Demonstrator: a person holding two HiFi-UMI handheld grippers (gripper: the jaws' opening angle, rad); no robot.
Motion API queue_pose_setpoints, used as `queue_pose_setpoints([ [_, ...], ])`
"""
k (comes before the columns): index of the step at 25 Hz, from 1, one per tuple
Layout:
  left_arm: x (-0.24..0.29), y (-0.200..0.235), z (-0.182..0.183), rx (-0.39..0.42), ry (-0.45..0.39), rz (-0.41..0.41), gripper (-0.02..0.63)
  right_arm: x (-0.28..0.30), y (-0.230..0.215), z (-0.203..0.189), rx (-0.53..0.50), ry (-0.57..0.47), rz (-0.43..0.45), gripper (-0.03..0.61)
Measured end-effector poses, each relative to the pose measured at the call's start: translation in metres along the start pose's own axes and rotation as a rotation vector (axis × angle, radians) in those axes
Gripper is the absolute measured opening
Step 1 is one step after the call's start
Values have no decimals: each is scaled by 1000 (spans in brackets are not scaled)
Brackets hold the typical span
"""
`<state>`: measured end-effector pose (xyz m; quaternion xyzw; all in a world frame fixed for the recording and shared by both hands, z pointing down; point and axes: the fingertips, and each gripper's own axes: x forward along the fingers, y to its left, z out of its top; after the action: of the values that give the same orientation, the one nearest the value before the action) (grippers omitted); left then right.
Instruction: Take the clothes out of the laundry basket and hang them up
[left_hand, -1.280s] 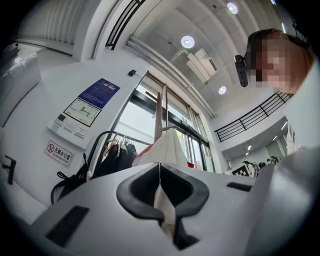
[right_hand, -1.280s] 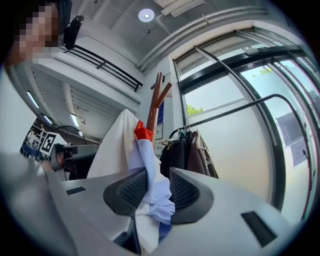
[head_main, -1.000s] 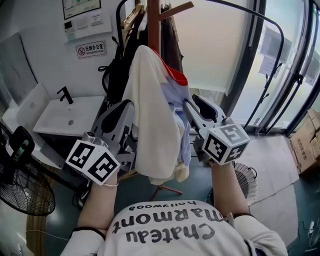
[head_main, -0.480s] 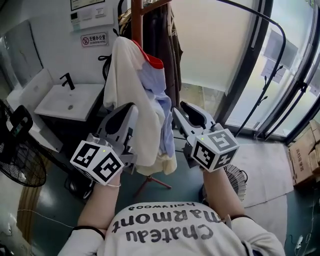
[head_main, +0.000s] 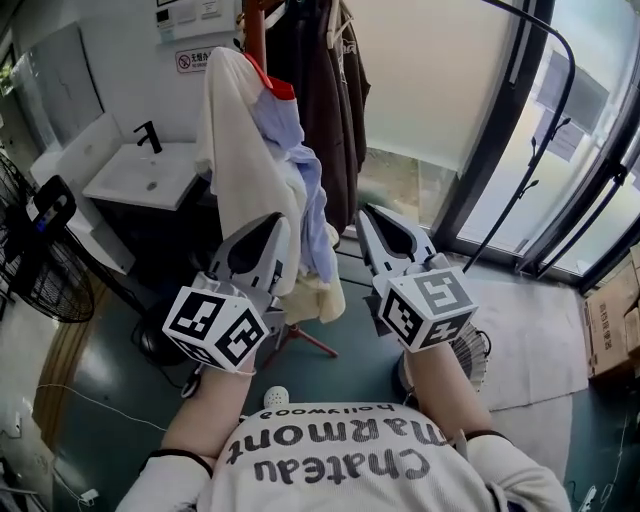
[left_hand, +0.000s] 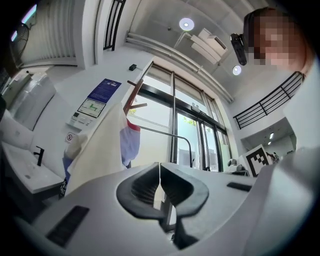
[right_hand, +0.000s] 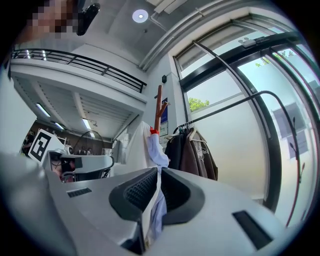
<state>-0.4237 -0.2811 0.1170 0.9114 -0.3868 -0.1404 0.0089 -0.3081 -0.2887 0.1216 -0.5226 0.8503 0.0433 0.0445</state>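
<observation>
The left gripper (head_main: 277, 222) is seen pinched fully together with nothing caught in it, and the right gripper (head_main: 368, 212) has just been closing, so its jaws are now met at the tips too, again with nothing trapped between them (the cloth glimpsed through the gap in the right gripper view is hanging further off, not gripped). The clothes are found draped over the coat stand (head_main: 253, 25): a cream garment (head_main: 238, 150) with a red collar (head_main: 282, 88) on top and a light blue shirt (head_main: 303, 180) tucked against it. That bundle is hung ahead of and above both sets of tips, its lower hem dropped into the gap between the two grippers. The cream hem is passed just beside the left tips, and whether it's actually brushed can't be told from the head view. A clear strip of air is left between the blue shirt's edge and the right tips. Beyond the right tips, dark jackets (head_main: 330, 90) are hung on the same stand, with a black rail (head_main: 545, 110) and glass doors (head_main: 600, 170) further right, well apart. Left of the left tips, room is cut down by a sink (head_main: 135, 180) and a fan (head_main: 50, 285). Open floor (head_main: 110, 390) is left below both grippers
</observation>
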Motion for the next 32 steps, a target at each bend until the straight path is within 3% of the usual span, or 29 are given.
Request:
queue_pose_setpoints([
  [3,-12,-16,-7,-7,10,20,14,-18,0,-1,4,10,-3,44],
  [9,-30,-40,-9,-2,16,44,14,-45,7,-3,130,20,50,44],
  [21,-49,-72,-16,-1,21,38,14,-77,13,-11,107,35,45,44],
  [32,-59,-72,-21,-13,33,42,14,-81,20,-18,117,38,41,44],
])
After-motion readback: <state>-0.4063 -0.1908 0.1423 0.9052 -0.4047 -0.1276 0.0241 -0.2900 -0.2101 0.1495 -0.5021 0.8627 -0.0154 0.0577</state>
